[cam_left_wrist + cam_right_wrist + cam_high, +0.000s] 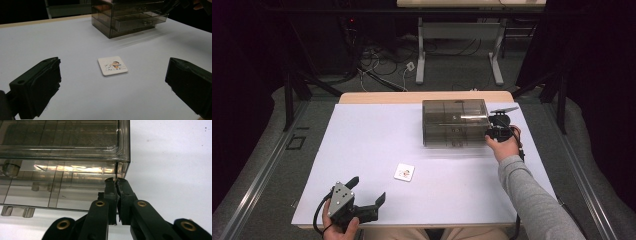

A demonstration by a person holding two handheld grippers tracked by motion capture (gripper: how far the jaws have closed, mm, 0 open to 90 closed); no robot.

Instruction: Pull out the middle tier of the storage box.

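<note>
While gripper (116, 185) pinches drawer wall (116, 171).

The white bench (377, 145) is lit evenly from above in the high view, while the surroundings are left dim to near black. A soft shadow is cast in front of the smoked drawer box (455, 122), and a bright streak of glare is seen on its top (repeated on its clear walls in the right gripper view). In the left gripper view, the near black fingers (37, 87) are rendered soft and the far corners are darkened.
</note>
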